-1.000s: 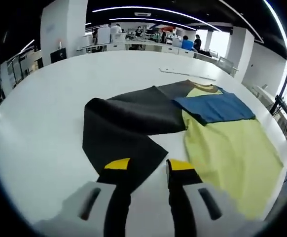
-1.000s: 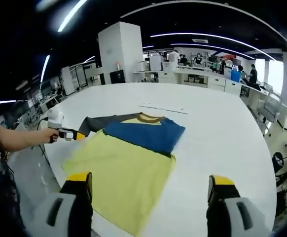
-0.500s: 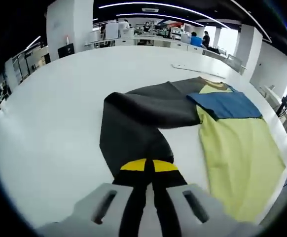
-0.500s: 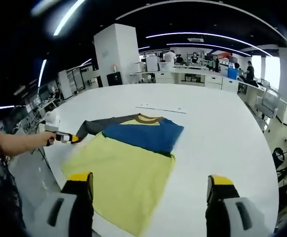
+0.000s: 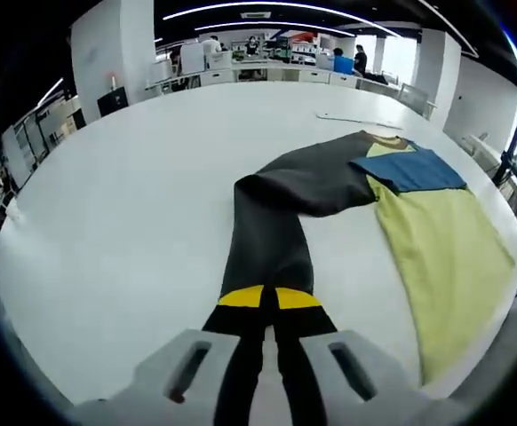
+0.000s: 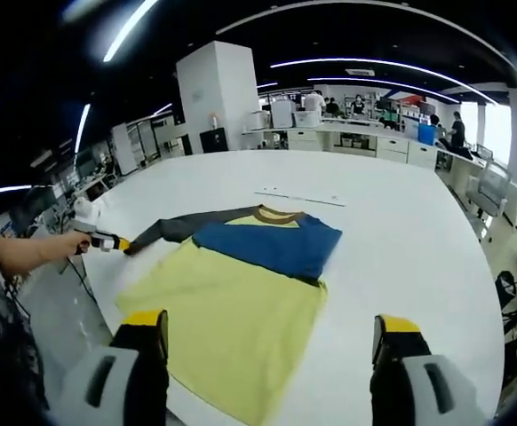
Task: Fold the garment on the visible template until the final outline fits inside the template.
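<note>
Dark grey cloth marks the step in hand: we judge this to be the sleeve fold. On the left, the left gripper (image 5: 268,297) has its yellow-tipped jaws closed together on the cuff of the sleeve (image 5: 276,231), which runs stretched out across the white table (image 5: 116,195) to the shirt (image 5: 436,231). In the right gripper view the same gripper (image 6: 107,241) pinches the sleeve end at the shirt's left side. The shirt (image 6: 232,302), yellow-green with a blue part folded over near the collar, lies flat on the table. We judge that the next move calls for carrying the sleeve over the yellow body. On the right, the right gripper (image 6: 272,333) hovers with its 2 jaws wide apart, holding nothing.
</note>
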The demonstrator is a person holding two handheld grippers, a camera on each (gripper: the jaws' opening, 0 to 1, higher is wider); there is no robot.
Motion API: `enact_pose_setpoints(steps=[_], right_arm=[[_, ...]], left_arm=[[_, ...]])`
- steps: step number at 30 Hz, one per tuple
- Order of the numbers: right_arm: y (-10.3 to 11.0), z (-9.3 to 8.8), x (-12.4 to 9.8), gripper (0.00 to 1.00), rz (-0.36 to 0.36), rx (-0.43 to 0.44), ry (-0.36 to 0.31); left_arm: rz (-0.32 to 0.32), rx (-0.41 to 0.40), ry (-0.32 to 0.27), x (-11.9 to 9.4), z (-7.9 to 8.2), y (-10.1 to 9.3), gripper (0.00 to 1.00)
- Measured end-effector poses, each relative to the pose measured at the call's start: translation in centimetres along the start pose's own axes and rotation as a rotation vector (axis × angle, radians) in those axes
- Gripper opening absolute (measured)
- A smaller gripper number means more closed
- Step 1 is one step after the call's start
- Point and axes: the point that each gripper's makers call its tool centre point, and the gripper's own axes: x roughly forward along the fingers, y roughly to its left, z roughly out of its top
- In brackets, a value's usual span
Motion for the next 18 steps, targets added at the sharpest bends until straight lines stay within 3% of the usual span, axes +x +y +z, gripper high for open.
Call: enact_pose_setpoints(steps=[3, 11, 18], right_arm=[[0.1, 0.0, -0.1, 0.96, 0.000, -0.001, 0.004], [0.2, -0.1, -0.3, 0.96, -0.004, 0.014, 0.007], [0.2, -0.1, -0.3, 0.96, -0.011, 0.021, 0.012]], left_arm=[[0.011, 0.058, 0.001, -0.3, 0.2, 0.9, 0.00], [0.025, 0.057, -0.042, -0.7, 1.1, 3.6, 0.00], [0.056, 0.060, -0.035, -0.6, 0.8, 5.6, 0.00]])
